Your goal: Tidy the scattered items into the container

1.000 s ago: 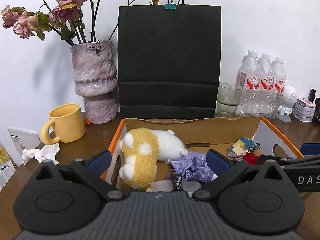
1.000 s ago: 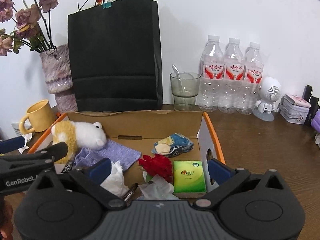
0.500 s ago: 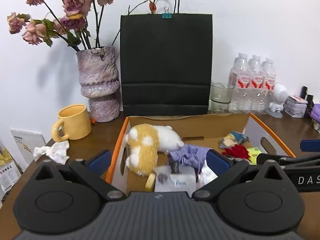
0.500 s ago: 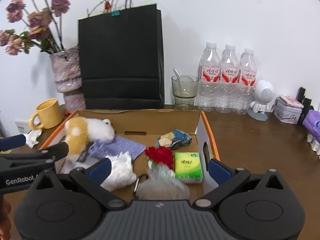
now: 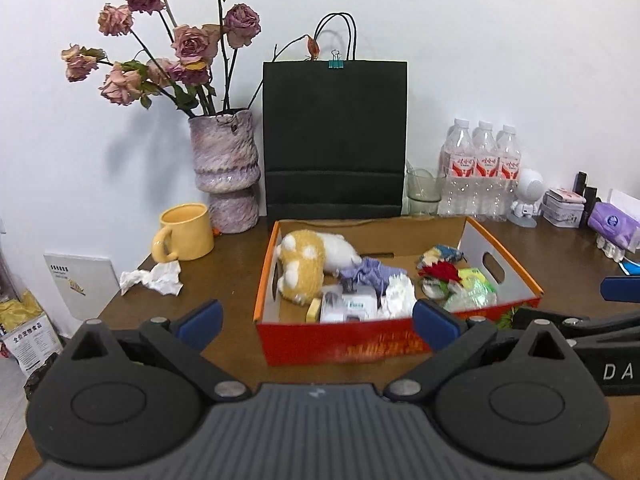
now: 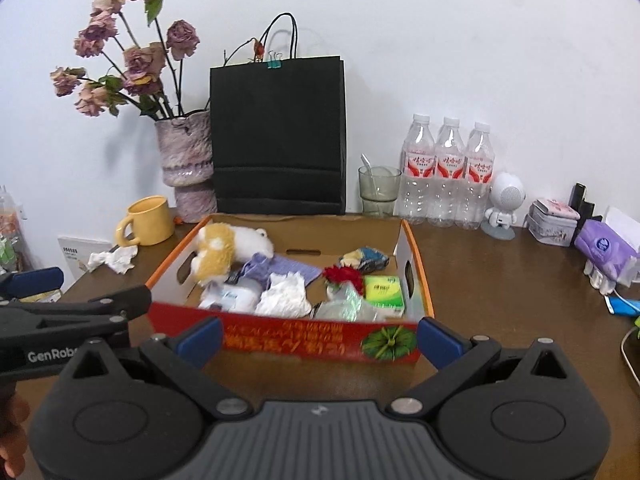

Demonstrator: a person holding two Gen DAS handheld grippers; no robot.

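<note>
An open cardboard box with a red front [image 5: 344, 344] [image 6: 296, 338] stands on the brown table. It holds a yellow and white plush toy [image 5: 304, 264] [image 6: 224, 250], a purple cloth [image 5: 372, 272], crumpled white tissue [image 6: 286, 294], a red flower [image 6: 342, 276], a green tissue pack [image 6: 384, 290] and a snack packet [image 5: 440, 254]. My left gripper [image 5: 316, 320] is open and empty, in front of the box. My right gripper [image 6: 320, 336] is open and empty, also in front of the box.
A crumpled tissue [image 5: 154, 278] [image 6: 114, 258] lies on the table left of the box by a yellow mug [image 5: 184, 232]. A vase of dried roses [image 5: 226, 172], a black paper bag [image 5: 334, 140], a glass [image 6: 378, 190] and water bottles [image 6: 448, 176] stand behind.
Both grippers have drawn back and up from over the box. The whole box and its red front now show. Both stay open and empty.
</note>
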